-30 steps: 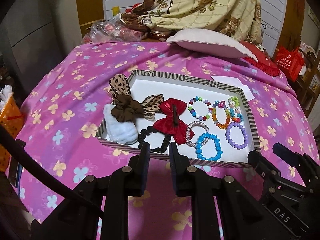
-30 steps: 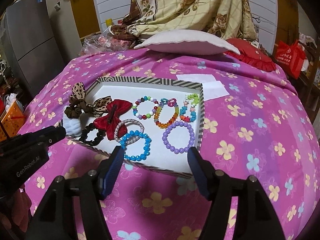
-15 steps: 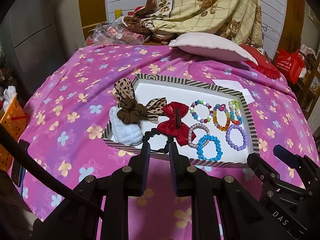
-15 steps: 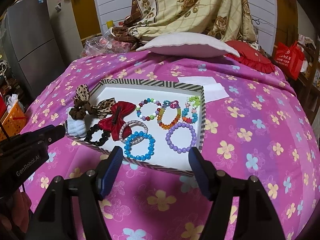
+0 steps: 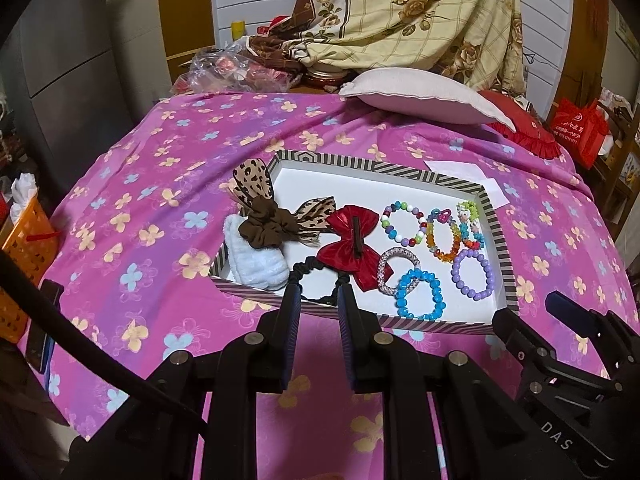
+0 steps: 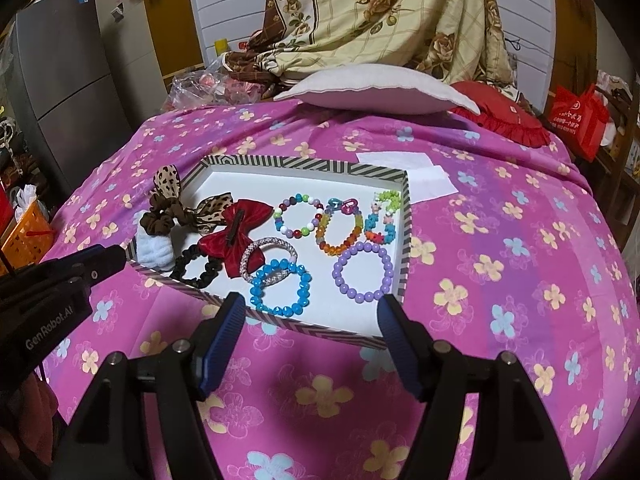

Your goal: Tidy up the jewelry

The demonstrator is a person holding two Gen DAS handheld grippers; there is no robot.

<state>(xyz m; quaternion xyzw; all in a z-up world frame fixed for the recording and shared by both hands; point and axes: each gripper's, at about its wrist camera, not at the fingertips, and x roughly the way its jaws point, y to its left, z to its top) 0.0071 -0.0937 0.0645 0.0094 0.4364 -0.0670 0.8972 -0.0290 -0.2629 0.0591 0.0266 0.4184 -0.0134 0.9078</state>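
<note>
A striped box lid tray lies on a pink flowered cloth. It holds a red bow, a leopard scrunchie, a white scrunchie, a black scrunchie, a blue bead bracelet, a purple one and other bead bracelets. My left gripper is empty, jaws a narrow gap apart, just in front of the tray's near edge. My right gripper is open and empty at the near edge.
A pale cushion and a red cushion lie at the back, under a draped floral blanket. White paper lies behind the tray. An orange basket stands at the left, a red bag at the right.
Both grippers have drawn back and risen slightly from the tray; the scene looks farther away. Jaw openings are unchanged. Nothing in the tray moved.
</note>
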